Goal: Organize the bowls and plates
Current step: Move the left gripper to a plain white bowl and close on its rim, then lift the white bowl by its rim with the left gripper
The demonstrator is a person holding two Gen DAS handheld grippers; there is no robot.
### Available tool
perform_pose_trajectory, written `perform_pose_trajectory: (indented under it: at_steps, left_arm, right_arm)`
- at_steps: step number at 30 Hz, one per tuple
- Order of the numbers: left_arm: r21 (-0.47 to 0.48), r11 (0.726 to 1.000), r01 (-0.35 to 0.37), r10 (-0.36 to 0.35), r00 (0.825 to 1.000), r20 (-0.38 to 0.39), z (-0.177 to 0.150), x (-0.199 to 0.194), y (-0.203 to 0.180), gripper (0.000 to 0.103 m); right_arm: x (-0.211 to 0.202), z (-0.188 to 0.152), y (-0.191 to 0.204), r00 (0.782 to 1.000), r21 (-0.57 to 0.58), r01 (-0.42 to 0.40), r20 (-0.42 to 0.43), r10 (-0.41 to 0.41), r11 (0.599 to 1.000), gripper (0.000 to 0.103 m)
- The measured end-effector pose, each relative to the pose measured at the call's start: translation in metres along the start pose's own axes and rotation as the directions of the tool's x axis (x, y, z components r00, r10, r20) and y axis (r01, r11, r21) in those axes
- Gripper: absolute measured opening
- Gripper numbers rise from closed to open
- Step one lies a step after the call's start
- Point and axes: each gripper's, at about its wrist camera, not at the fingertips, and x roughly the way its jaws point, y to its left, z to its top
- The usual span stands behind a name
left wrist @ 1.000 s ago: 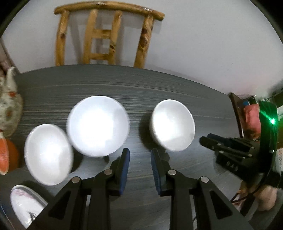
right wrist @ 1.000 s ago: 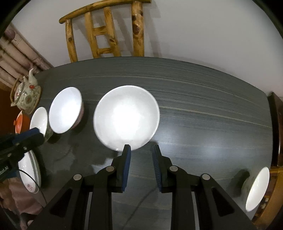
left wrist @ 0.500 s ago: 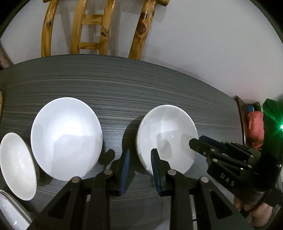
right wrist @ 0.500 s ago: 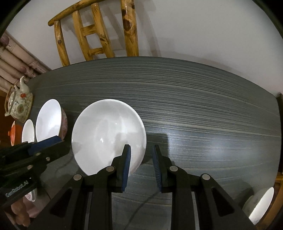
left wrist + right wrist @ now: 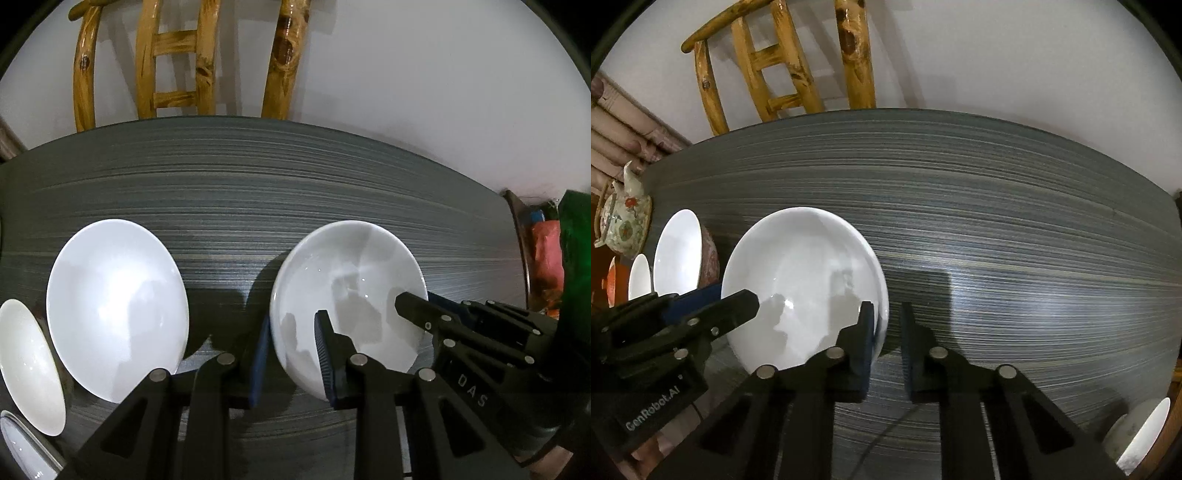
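Note:
A white bowl [image 5: 347, 291] [image 5: 801, 280] sits on the dark table [image 5: 258, 192]. My left gripper [image 5: 291, 350] straddles its left rim, one finger outside and one inside. Its jaws are closing, with a gap still showing beside the rim. My right gripper [image 5: 886, 328] is shut on the same bowl's right rim, left finger inside, right finger outside. Each gripper shows in the other's view: the right gripper [image 5: 417, 302] over the bowl's right edge, the left gripper [image 5: 738, 299] over its left edge.
A larger white bowl [image 5: 114, 310], a smaller bowl [image 5: 26, 369] and a plate [image 5: 18, 450] lie left of the held bowl. A patterned teapot [image 5: 622, 221] stands at the table's left end, another bowl [image 5: 1145, 432] at the lower right. A wooden chair [image 5: 177, 62] stands behind.
Both grippers have come down onto the middle bowl from opposite sides. The right jaws have narrowed onto its right rim. The left fingers now straddle its left rim.

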Motion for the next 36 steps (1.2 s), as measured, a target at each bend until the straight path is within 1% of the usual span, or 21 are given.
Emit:
perform_pose_trajectory:
  at_steps: [1, 2, 3, 5, 9, 15, 23, 30, 36]
  left_arm:
    - [0.002, 1.000, -0.019, 0.019, 1.000, 0.005, 0.000, 0.001, 0.000, 0.017]
    - [0.008, 0.999, -0.039, 0.039, 0.999, 0.008, 0.000, 0.001, 0.000, 0.010]
    - [0.012, 0.999, -0.051, 0.051, 0.999, 0.010, -0.001, 0.001, 0.001, 0.008]
    - [0.014, 0.999, -0.045, 0.045, 0.999, 0.011, -0.001, 0.001, 0.003, 0.006]
    - [0.022, 0.999, -0.046, 0.046, 0.999, 0.000, -0.005, 0.000, 0.003, 0.006]
    - [0.045, 0.998, -0.053, 0.054, 0.998, -0.018, -0.023, -0.001, 0.002, 0.007]
    - [0.063, 0.996, -0.067, 0.070, 0.997, -0.031, -0.068, -0.011, 0.009, 0.007]
    - [0.050, 0.995, -0.082, 0.084, 0.996, -0.030, -0.110, -0.025, 0.034, 0.007]
    - [0.032, 0.995, -0.094, 0.095, 0.995, -0.031, -0.148, -0.042, 0.060, 0.007]
  right_arm:
    - [0.001, 0.000, 0.001, 1.000, -0.001, -0.001, -0.001, 0.001, 1.000, 0.009]
    - [0.001, 0.000, 0.001, 1.000, 0.001, 0.002, 0.000, -0.002, 1.000, 0.008]
    - [0.002, 0.000, 0.002, 1.000, 0.003, 0.004, -0.004, -0.004, 1.000, 0.008]
    - [0.003, -0.001, 0.004, 1.000, 0.002, 0.017, 0.000, -0.017, 1.000, 0.007]
    - [0.002, -0.005, 0.002, 1.000, 0.020, 0.015, -0.005, -0.015, 1.000, 0.007]
    - [-0.001, -0.022, 0.005, 1.000, 0.031, 0.006, -0.018, -0.005, 0.999, 0.007]
    - [-0.007, -0.060, 0.018, 0.999, 0.038, -0.008, -0.046, 0.009, 0.999, 0.007]
    - [-0.011, -0.097, 0.045, 0.998, 0.021, -0.031, -0.058, 0.032, 0.999, 0.007]
    - [-0.016, -0.131, 0.079, 0.997, 0.001, -0.049, -0.065, 0.049, 0.999, 0.007]
